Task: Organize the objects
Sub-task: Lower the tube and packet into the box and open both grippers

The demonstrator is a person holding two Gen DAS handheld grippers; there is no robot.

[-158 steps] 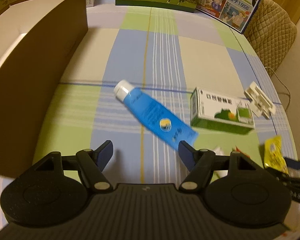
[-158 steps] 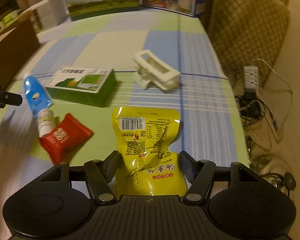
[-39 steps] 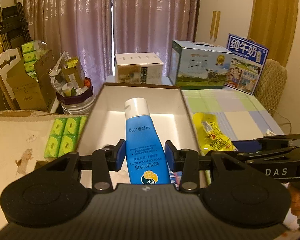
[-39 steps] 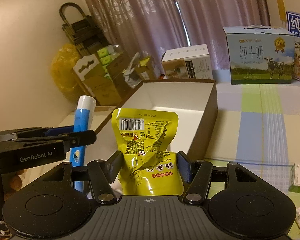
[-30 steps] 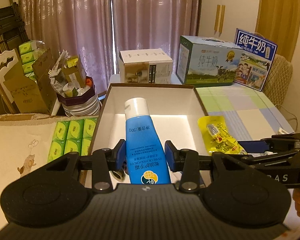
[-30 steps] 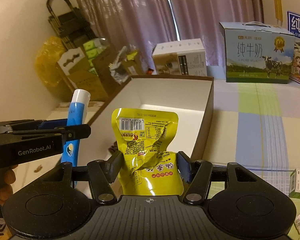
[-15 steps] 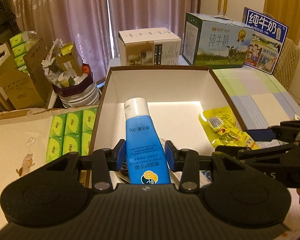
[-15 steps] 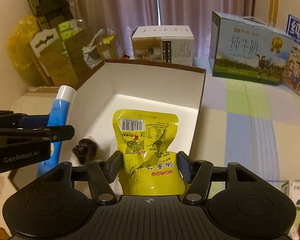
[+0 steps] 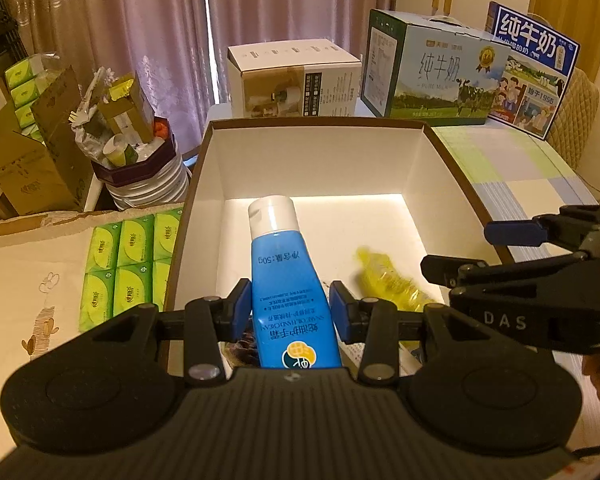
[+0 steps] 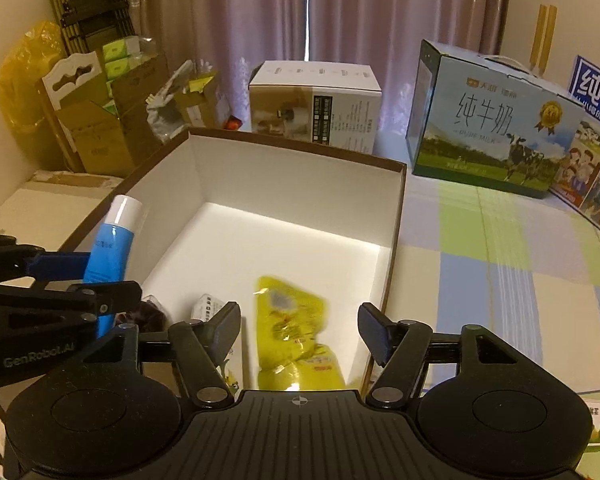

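Over an open cardboard box (image 9: 444, 160) on a checked tablecloth (image 10: 500, 264), the left gripper (image 9: 290, 308) clenches a blue tube (image 9: 288, 276), white cap pointing toward twelve o'clock above the box floor. At its three o'clock, the right gripper (image 10: 298, 332) has just been spreading its jaws; a yellow packet (image 10: 292, 328), blurred, sits loose between the parted fingers, over the near end of the box. A milk carton (image 10: 488, 128) stands beyond the box at one o'clock.
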